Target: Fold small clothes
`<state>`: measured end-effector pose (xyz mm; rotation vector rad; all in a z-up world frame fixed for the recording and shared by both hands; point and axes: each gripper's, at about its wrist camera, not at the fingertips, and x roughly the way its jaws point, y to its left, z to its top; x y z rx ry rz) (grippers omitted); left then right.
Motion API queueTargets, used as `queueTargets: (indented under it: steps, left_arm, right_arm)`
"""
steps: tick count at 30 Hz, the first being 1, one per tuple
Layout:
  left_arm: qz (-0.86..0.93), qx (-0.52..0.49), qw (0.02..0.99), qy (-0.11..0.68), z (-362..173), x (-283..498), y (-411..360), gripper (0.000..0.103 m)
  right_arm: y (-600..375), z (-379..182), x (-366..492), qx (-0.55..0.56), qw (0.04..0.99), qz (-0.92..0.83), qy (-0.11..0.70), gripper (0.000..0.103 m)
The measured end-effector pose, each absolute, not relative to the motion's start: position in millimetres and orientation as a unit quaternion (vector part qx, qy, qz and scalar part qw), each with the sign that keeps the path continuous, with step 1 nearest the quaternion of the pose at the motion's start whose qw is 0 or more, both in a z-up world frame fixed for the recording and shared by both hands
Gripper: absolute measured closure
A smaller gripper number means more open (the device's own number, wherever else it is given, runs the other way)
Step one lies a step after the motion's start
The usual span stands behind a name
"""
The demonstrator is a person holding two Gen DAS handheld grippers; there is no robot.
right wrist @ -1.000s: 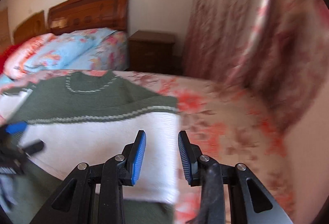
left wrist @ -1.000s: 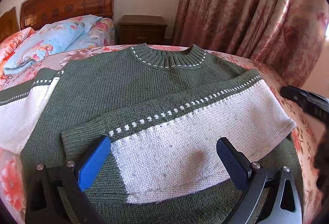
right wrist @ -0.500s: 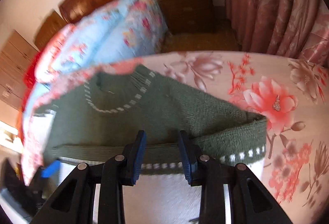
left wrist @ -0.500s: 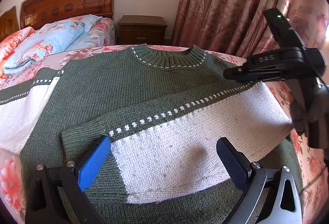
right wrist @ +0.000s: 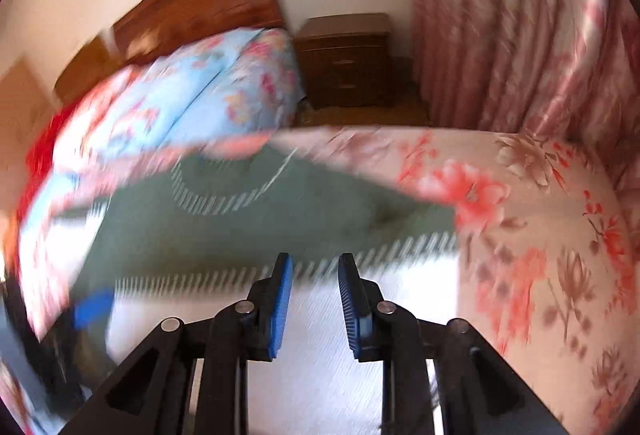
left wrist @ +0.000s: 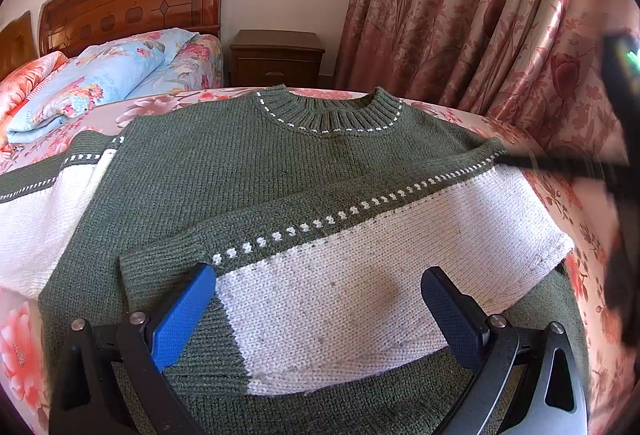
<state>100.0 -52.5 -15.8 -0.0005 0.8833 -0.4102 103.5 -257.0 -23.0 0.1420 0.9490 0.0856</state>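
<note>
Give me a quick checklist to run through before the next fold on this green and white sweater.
1. Sweater flat on the bed: ok.
2. One sleeve folded across the front: ok.
3. Other sleeve folded in: not ok, it lies spread out to the side.
4. Left gripper open over the folded sleeve, pinching nothing: ok.
5. Right gripper gripping cloth: cannot tell; jaws closing, view blurred.

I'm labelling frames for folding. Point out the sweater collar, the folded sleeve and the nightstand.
sweater collar (left wrist: 332,115), left wrist view, ribbed neckband.
folded sleeve (left wrist: 360,295), left wrist view, white panel.
nightstand (left wrist: 276,59), left wrist view, front.
</note>
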Motion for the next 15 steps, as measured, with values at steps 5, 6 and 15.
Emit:
queueTargets:
  steps: [5, 6, 15]
  left_arm:
    - [-0.199, -0.001, 0.883, 0.425, -16, 100, -52, 0.0]
    - [-0.2, 0.0, 0.883, 0.425, -16, 100, -52, 0.0]
    - [-0.184, -0.042, 0.892, 0.411, -6, 56, -5, 0.0]
  right_arm:
    - [-228, -56, 54, -0.019, 0.885, 0.034, 0.464, 0.077]
    - [-231, -58, 46, -0.024, 0.888, 0.033, 0.458, 0.077]
    - [-224, -44, -3, 0.005, 0.891, 0.043, 0.452, 0.076]
